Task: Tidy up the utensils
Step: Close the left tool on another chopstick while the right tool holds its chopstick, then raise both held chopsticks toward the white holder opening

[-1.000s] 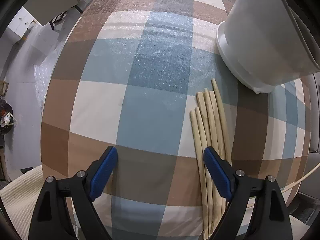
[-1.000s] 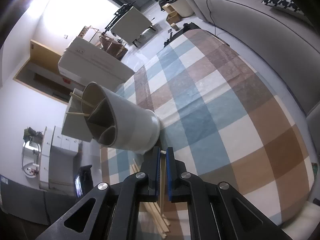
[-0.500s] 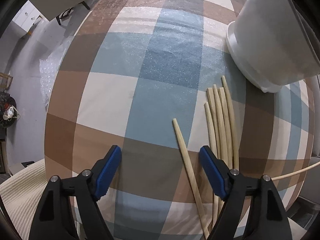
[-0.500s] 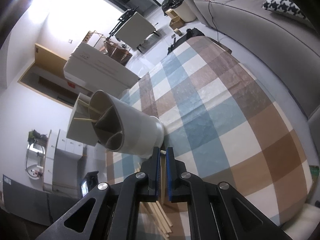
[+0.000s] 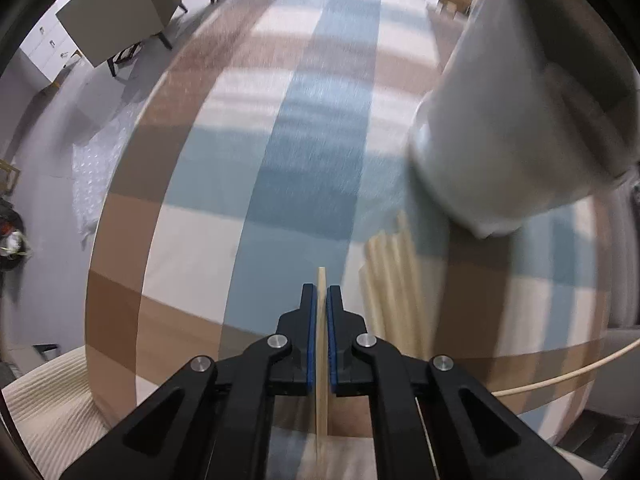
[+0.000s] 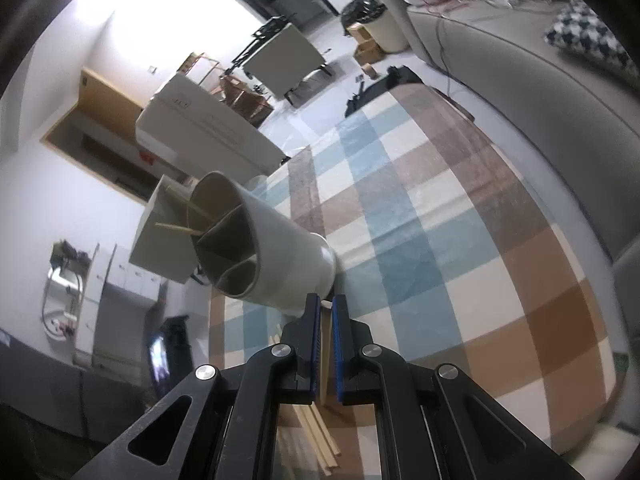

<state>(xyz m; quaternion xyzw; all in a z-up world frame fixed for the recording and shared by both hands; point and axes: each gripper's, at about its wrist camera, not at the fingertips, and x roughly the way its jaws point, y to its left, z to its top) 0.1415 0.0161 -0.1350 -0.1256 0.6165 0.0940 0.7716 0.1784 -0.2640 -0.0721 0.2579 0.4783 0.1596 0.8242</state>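
My left gripper [image 5: 321, 292] points steeply down at the checked tablecloth [image 5: 312, 140], its jaws closing tight on one wooden chopstick [image 5: 321, 412] that runs between the blue pads. Several loose chopsticks [image 5: 394, 280] lie just to its right, below the white divided holder [image 5: 512, 128]. My right gripper [image 6: 326, 302] is shut on another chopstick [image 6: 325, 344], its tip showing between the pads just below the holder [image 6: 280, 256]. Two chopsticks [image 6: 180, 227] stand in one compartment of the holder. The loose chopsticks [image 6: 316, 432] lie under the right gripper.
A grey sofa [image 6: 520, 80] runs along the table's far side. A chair [image 5: 116, 16] and bubble wrap [image 5: 96, 168] sit on the floor to the left. A cream ribbed cushion [image 5: 40, 400] lies at the table's near left corner.
The left jaws went from wide open to shut on the chopstick that had rolled away from the bundle. The left view is now blurred and tipped up. The right gripper stayed shut, barely moving.
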